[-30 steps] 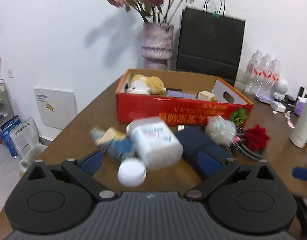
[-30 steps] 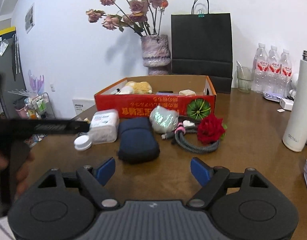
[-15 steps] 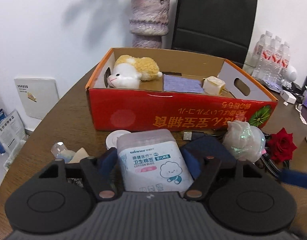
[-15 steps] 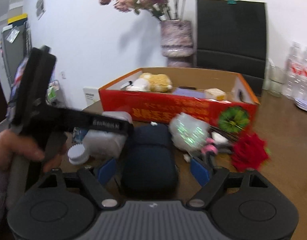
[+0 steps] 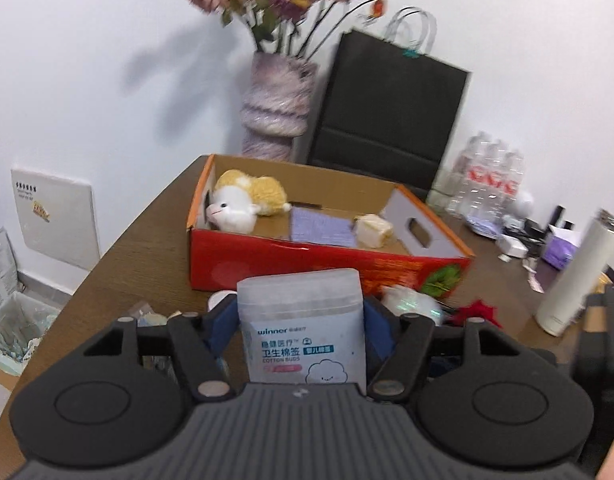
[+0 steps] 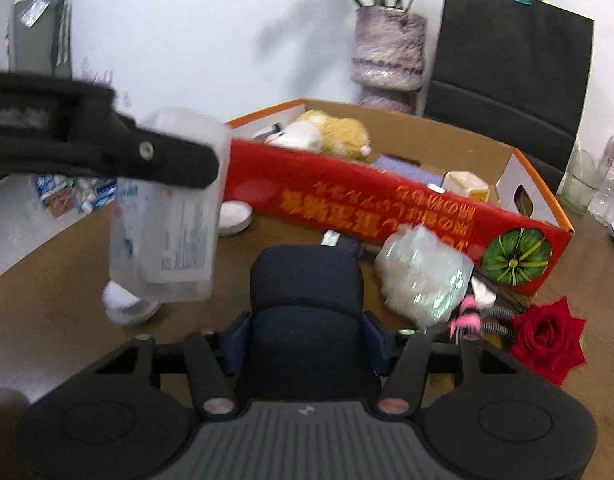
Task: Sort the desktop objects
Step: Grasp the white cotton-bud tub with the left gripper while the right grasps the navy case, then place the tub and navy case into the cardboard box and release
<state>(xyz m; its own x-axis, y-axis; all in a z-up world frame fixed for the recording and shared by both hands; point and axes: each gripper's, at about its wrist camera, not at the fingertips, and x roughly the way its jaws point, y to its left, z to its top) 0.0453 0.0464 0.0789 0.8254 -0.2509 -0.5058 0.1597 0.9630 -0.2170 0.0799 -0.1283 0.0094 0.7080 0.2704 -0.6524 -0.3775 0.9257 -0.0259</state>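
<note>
With both pairs of jaws closing at once, I now have two items in hand. Left gripper [image 5: 301,322] has clamped the cotton bud box [image 5: 303,328] and lifted it off the table [image 5: 139,248]; a second ago it lay loose. Right gripper [image 6: 307,338] squeezes the navy pouch [image 6: 307,300], not yet raised. Beyond, the red carton [image 6: 387,208] waits with its plush toy [image 5: 247,202]: next drop, I judge.

Red box [image 5: 291,264] front wall blocks the way; open above.
</note>
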